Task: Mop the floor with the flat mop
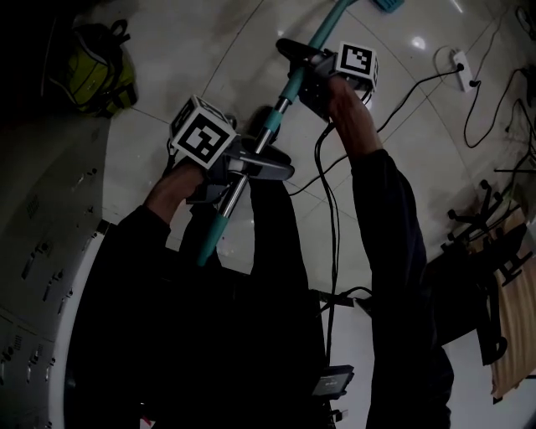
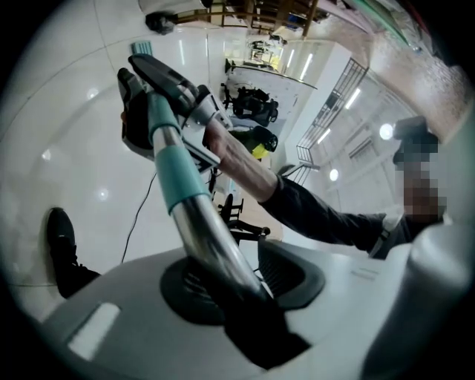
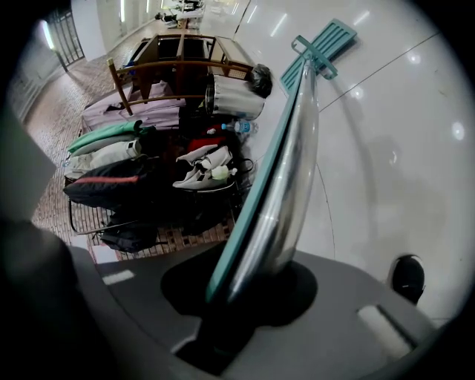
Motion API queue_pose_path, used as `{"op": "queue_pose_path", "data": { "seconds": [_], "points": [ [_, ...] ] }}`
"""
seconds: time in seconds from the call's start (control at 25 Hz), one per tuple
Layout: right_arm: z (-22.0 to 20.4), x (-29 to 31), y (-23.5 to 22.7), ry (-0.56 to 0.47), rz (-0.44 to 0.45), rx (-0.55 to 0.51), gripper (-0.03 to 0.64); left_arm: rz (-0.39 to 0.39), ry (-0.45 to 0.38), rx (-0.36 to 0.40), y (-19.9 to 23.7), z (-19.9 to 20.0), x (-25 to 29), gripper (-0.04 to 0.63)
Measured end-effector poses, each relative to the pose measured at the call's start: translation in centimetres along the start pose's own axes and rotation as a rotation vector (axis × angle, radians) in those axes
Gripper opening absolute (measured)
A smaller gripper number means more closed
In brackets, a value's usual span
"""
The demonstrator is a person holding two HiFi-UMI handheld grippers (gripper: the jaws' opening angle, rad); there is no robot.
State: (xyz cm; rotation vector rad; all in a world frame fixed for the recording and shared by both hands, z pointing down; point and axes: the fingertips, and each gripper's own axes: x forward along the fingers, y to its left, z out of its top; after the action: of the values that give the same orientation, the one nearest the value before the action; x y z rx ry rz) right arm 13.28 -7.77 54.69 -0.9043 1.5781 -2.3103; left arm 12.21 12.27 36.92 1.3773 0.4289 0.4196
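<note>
The flat mop's pole (image 1: 270,124), chrome with teal sleeves, slants from lower left to the top of the head view. Its teal flat head (image 1: 385,4) is just visible at the top edge, resting on the pale tiled floor (image 1: 184,42). My left gripper (image 1: 251,163) is shut on the pole's lower chrome part. My right gripper (image 1: 303,71) is shut on the pole higher up. In the left gripper view the pole (image 2: 185,200) rises from my left gripper (image 2: 230,286) toward the right gripper (image 2: 159,82). In the right gripper view the pole (image 3: 286,171) leads from my right gripper (image 3: 249,286) down to the mop head (image 3: 325,46).
A yellow-green backpack (image 1: 96,67) lies at the far left by grey cabinets (image 1: 42,251). Black cables and a power strip (image 1: 459,65) cross the floor at the right, near a chair base (image 1: 481,218). A wooden frame with clothes and bags (image 3: 163,148) stands left of the mop head. A black shoe (image 2: 63,249) rests on the floor.
</note>
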Motion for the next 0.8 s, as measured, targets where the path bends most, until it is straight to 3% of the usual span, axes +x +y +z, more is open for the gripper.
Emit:
{"op": "queue_pose_path", "data": {
  "seconds": [0.24, 0.6, 0.8],
  "points": [
    [-9.5, 1.2, 1.3, -0.006, 0.008, -0.011, 0.096, -0.009, 0.007, -0.004, -1.7, -9.5, -2.3, 0.144],
    [-31.4, 4.8, 0.9, 0.01, 0.052, 0.077, 0.095, -0.004, 0.01, -0.083, -3.9, -29.9, -7.2, 0.15],
    [-41.1, 6.1, -0.6, 0.021, 0.036, 0.127, 0.095, 0.011, 0.044, -0.115, -3.8, -39.1, -8.8, 0.15]
  ]
}}
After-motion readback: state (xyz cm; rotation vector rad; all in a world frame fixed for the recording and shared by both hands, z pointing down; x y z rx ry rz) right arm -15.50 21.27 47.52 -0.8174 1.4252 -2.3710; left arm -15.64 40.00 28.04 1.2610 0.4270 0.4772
